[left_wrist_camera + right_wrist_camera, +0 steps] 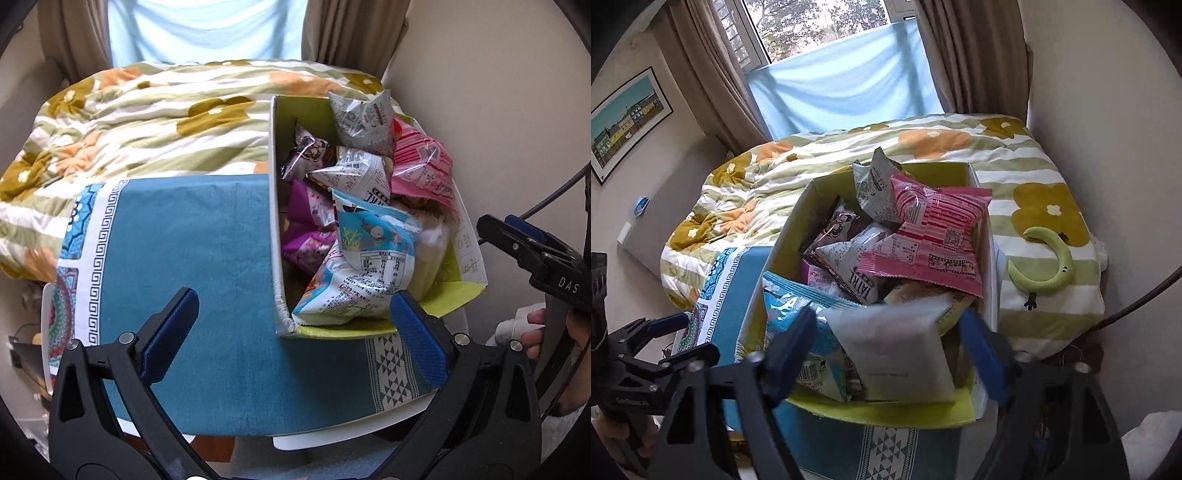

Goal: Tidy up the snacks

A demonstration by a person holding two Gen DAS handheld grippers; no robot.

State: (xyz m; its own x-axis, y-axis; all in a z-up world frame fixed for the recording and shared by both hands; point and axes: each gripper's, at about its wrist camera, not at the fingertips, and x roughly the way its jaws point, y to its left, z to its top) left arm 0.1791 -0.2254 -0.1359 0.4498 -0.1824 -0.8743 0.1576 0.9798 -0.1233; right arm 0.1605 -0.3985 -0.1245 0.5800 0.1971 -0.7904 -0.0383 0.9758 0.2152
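An open cardboard box (275, 192) with a green lining stands on the teal cloth, heaped with snack packets. On top lie a grey packet (362, 118), a pink one (421, 166), a light blue one (369, 258) and a purple one (306, 225). My left gripper (291, 317) is open, straddling the box's near left corner, its right finger beside the light blue packet. In the right wrist view the box (783, 240) shows the pink packet (923, 236) and a plain white packet (894, 347). My right gripper (886, 350) is open, with the white packet lying between its fingers.
The teal patterned cloth (203, 240) covers a small white table in front of a bed with a floral quilt (147, 118). A green crescent toy (1049, 258) lies on the quilt right of the box. A hand (532, 328) holds the right gripper (517, 240). The left gripper (665, 332) shows at the left.
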